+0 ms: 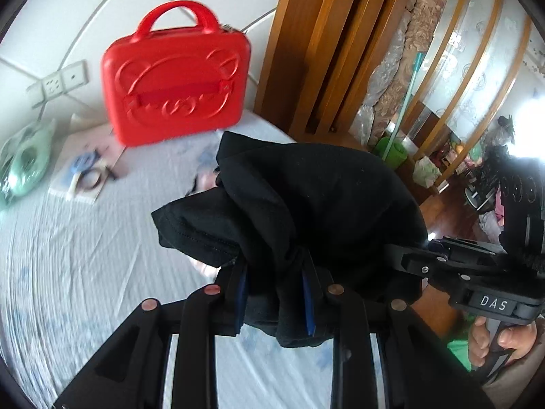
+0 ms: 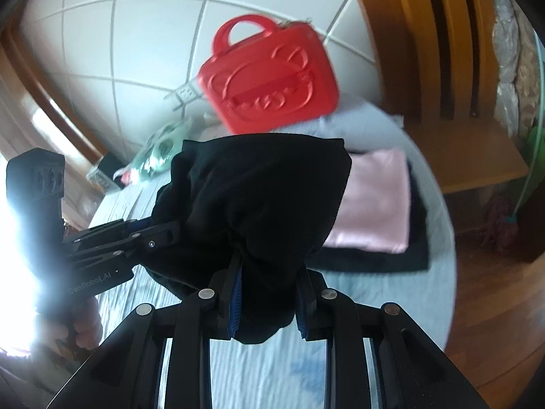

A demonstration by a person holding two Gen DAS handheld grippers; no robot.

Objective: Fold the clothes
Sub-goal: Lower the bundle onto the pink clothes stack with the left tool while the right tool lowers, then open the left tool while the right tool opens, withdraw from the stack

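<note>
A black garment [image 1: 306, 197] hangs bunched above the pale bed sheet [image 1: 85, 272], held between both grippers. My left gripper [image 1: 274, 289] is shut on one bundle of its fabric, blue pads pressed into the cloth. The right gripper [image 1: 419, 262] enters the left wrist view from the right, a hand [image 1: 504, 341] on its handle. In the right wrist view the black garment [image 2: 265, 197] drapes over my right gripper [image 2: 269, 303], which is shut on it. The left gripper [image 2: 150, 238] reaches into the cloth from the left.
A red bear-embossed case [image 1: 177, 78] stands at the bed's far end by the tiled wall. A folded pink cloth [image 2: 374, 201] lies on a folded black one [image 2: 391, 259] on the bed. A green packet [image 1: 24, 163] and papers [image 1: 88, 170] lie left. A wooden headboard [image 1: 323, 51] rises right.
</note>
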